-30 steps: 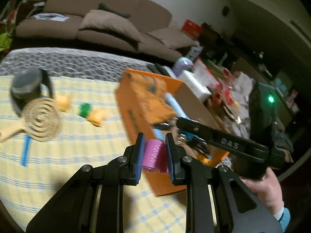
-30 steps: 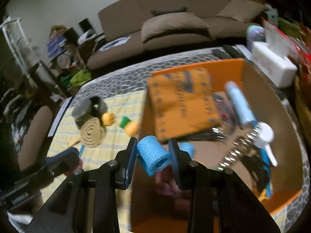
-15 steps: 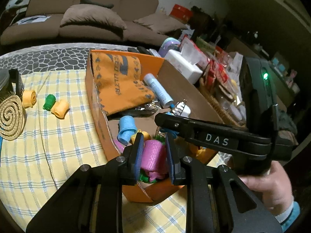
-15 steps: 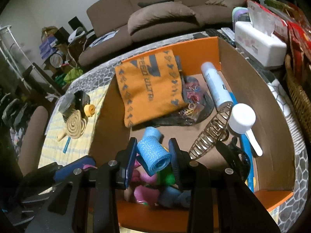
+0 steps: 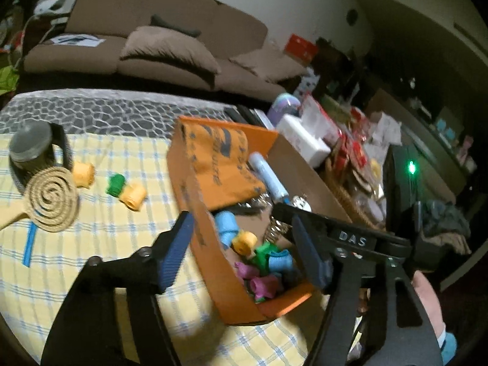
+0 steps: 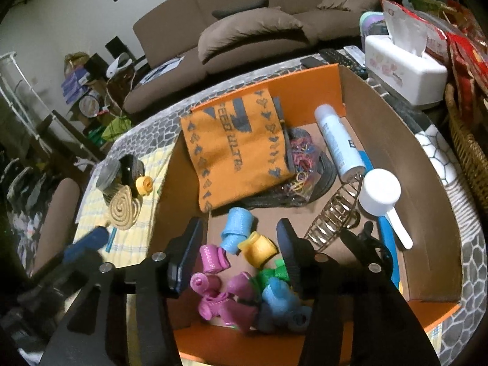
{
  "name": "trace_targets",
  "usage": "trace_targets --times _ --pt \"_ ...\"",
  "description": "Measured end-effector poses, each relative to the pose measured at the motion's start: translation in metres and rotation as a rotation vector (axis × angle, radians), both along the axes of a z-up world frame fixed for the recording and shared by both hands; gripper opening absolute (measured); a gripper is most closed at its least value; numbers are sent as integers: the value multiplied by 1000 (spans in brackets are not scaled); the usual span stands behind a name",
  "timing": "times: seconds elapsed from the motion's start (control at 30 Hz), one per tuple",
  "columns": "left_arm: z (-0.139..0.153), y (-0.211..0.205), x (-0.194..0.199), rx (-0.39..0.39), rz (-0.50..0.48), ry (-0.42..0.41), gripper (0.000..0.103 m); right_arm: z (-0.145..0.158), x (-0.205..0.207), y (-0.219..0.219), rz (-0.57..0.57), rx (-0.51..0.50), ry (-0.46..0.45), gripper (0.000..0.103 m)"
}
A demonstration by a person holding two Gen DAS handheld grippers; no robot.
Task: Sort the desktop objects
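Note:
An orange cardboard box (image 6: 381, 116) holds a heap of hair rollers at its near corner: pink (image 6: 213, 259), blue (image 6: 236, 228), yellow (image 6: 259, 248) and green ones. My right gripper (image 6: 239, 244) hangs over that heap, its jaws opening with nothing pressed between them. My left gripper (image 5: 244, 253) straddles the box's near wall (image 5: 210, 244), its jaws also opening and empty. Three rollers still lie on the checked cloth: yellow (image 5: 82, 174), green (image 5: 116, 184) and yellow (image 5: 134, 196).
A spiral woven paddle (image 5: 52, 202) and a dark jar (image 5: 30, 146) sit at the table's left. In the box lie an orange cloth (image 6: 235, 152), a pale blue tube (image 6: 338, 143), a white scoop (image 6: 379, 195) and a gold wire rack (image 6: 332, 216). A tissue box (image 6: 402, 70) stands behind.
Both grippers have opened. The pink roller left my left gripper and the blue one left my right gripper; both now lie in the box's heap. The left gripper drew back over the wall.

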State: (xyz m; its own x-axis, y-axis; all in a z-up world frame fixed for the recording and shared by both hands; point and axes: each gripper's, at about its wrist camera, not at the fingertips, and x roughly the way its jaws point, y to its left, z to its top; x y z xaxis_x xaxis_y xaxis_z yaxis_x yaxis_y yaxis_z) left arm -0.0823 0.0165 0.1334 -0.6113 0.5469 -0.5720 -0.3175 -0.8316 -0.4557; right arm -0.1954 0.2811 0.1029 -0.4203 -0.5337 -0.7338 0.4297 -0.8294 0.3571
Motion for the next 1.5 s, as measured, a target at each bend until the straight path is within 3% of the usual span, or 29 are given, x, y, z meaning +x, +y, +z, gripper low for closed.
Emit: trace_targets --times 0.03,0.2,0.27,0.53,0.63,0.73,0.87,1.5 --pt "2 -6 0 5 14 0 70 2 1 -1 -1 -3 5 58" --pt "3 -46 -4 -4 116 -3 96 12 6 -16 19 -20 30 76" --pt "2 -60 -5 -18 151 -7 100 17 10 -25 32 -26 45 80" --pt "-9 -101 -3 -135 243 -15 103 23 20 -69 92 -10 72 91" --pt "-10 -109 -2 -190 263 -9 103 19 22 -81 106 12 65 103" --pt "-11 -115 -1 -238 279 -5 103 16 26 -96 123 54 75 102" --pt "-9 -125 0 -240 286 -7 103 12 34 -115 147 109 96 102" --pt "-30 -178 -4 -276 349 -71 103 3 55 -176 223 138 104 102"
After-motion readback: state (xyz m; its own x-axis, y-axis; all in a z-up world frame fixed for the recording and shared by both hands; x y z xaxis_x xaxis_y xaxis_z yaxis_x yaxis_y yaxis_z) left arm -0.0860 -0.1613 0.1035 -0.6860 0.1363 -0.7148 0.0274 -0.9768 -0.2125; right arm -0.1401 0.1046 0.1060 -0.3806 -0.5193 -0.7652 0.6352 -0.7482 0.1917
